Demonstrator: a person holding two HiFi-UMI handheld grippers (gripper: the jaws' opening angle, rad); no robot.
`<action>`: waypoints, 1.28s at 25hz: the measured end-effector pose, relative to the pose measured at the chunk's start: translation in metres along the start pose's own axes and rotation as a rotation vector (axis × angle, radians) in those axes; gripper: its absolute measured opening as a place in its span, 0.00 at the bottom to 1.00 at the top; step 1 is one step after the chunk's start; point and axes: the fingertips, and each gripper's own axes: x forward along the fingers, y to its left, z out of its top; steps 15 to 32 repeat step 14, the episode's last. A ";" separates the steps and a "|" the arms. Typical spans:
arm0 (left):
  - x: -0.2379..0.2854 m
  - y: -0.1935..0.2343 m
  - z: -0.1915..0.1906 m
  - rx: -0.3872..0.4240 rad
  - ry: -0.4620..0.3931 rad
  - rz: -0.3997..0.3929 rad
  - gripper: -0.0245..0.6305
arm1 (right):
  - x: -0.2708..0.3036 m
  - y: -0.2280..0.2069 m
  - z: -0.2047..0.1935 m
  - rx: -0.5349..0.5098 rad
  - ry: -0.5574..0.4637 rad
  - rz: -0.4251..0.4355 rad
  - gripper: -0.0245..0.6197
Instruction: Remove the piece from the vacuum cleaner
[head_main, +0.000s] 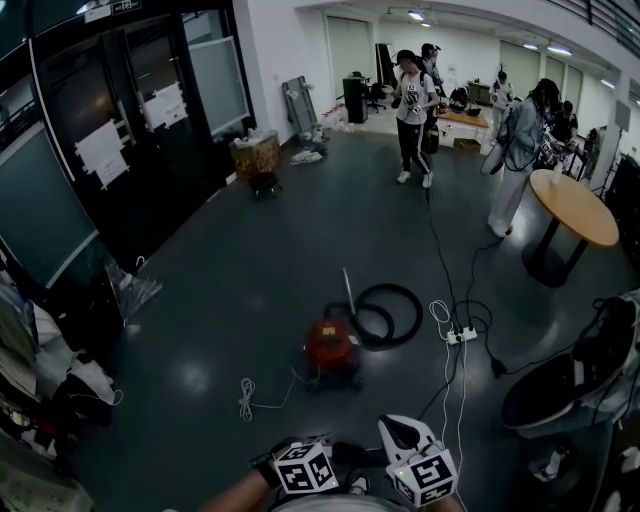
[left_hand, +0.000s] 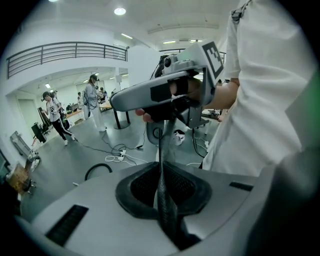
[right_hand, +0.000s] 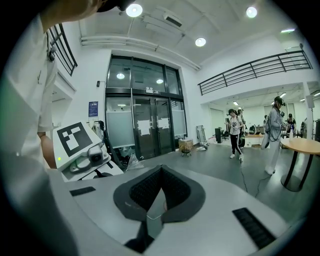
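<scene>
Both claws hang low, close to the person's body: the left claw (left_hand: 163, 185) has its jaws pressed together on nothing, and the right claw (right_hand: 152, 207) is likewise closed and empty. Well ahead on the dark floor (head_main: 250, 280) stands the red vacuum cleaner (head_main: 333, 349), a thin pale rod (head_main: 348, 288) slanting up from it and its black hose (head_main: 388, 314) coiled just behind, well apart from both claws.

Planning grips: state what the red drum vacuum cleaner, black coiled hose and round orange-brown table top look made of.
Red drum vacuum cleaner: probably glossy moulded plastic; its top catches light.
Black coiled hose: flexible plastic or rubber, matt; it lies looped.
Round orange-brown table top: smooth wood or laminate, evenly coloured.
</scene>
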 end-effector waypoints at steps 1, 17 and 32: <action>-0.001 0.001 0.000 0.001 0.000 0.001 0.08 | 0.001 0.001 0.001 -0.001 0.001 0.000 0.06; -0.003 0.003 -0.005 0.009 -0.003 0.009 0.08 | 0.002 0.006 -0.002 -0.014 -0.001 -0.004 0.06; -0.003 0.003 -0.005 0.009 -0.003 0.009 0.08 | 0.002 0.006 -0.002 -0.014 -0.001 -0.004 0.06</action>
